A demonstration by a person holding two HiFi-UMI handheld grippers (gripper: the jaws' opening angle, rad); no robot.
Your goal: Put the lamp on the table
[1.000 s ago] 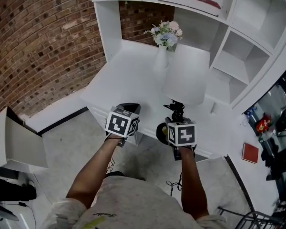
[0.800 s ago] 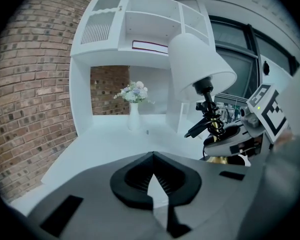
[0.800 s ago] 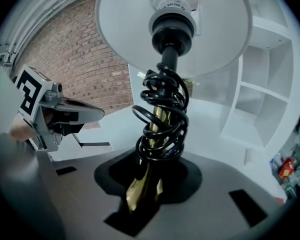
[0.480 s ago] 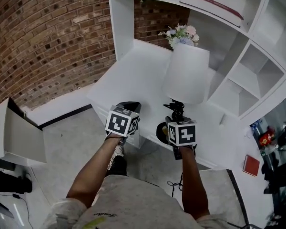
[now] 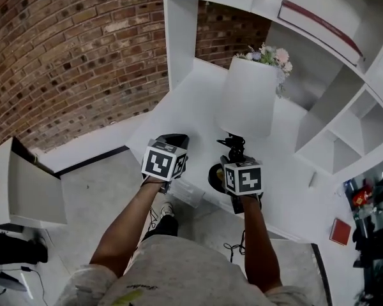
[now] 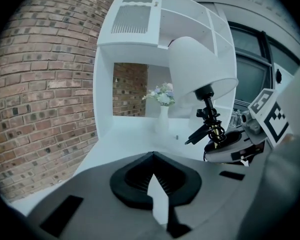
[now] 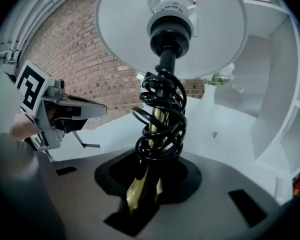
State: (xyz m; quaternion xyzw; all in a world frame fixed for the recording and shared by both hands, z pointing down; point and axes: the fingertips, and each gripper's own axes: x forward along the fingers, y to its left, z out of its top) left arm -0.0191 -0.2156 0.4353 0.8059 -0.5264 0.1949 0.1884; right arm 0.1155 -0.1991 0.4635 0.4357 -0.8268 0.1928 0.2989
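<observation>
Lamp stem gripped by right gripper, base partly behind its cube; left gripper closed, empty

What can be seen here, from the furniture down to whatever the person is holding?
White-shaded table lamp with a brass stem: one, white and brass, held up at the desk's front, not set down.
Coiled cord: one, black, wound round the lamp's stem.
Desk with shelf unit: one, white, against the wall.
Vase of flowers: one, white with pastel blooms, at the desk's back.
Flat book: one, red-edged, on an upper shelf.
Brick wall: one, red-brown, behind and left of the desk.
Left gripper: one, grey with a marker cube, jaws together and empty, left of the lamp.
Right gripper: one, grey with a marker cube, clamped on the lamp's stem.
Person's arms: two, bare, bottom of the head view.
</observation>
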